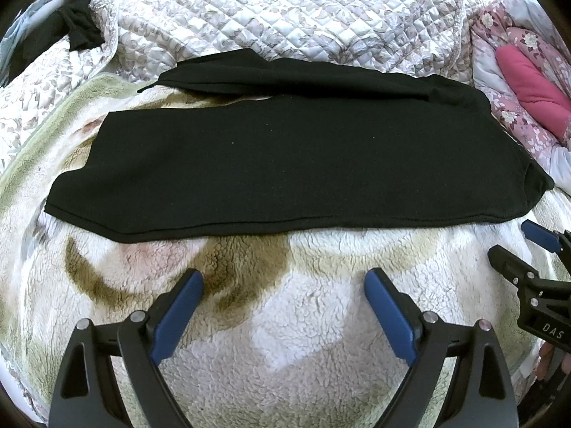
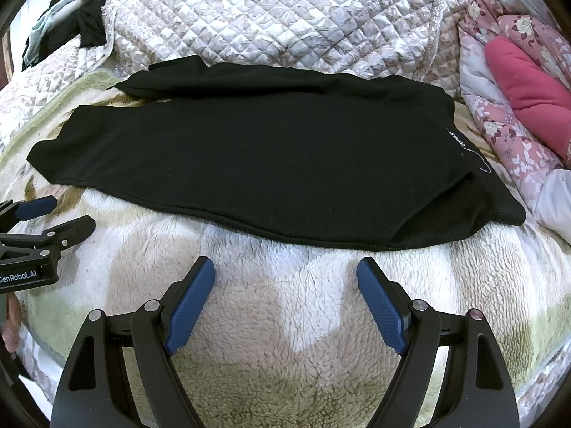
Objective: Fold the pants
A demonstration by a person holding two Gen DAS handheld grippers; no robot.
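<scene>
Both claws, left claw [image 1: 283, 278] and right claw [image 2: 285, 265], gape wide, empty, above the fleece blanket [image 2: 285, 285]. Only the right wrist view shows white lettering [image 2: 460, 139] at three o'clock on the black pants [image 2: 249, 164].

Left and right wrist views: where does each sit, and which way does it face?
Left wrist: low over the fleece blanket, facing the black pants; open left gripper in front, right gripper at the right edge.
Right wrist: beside it, same heading; open right gripper in front, left gripper at the left edge.
Shared: pants, blanket, quilt, pink pillow.
</scene>
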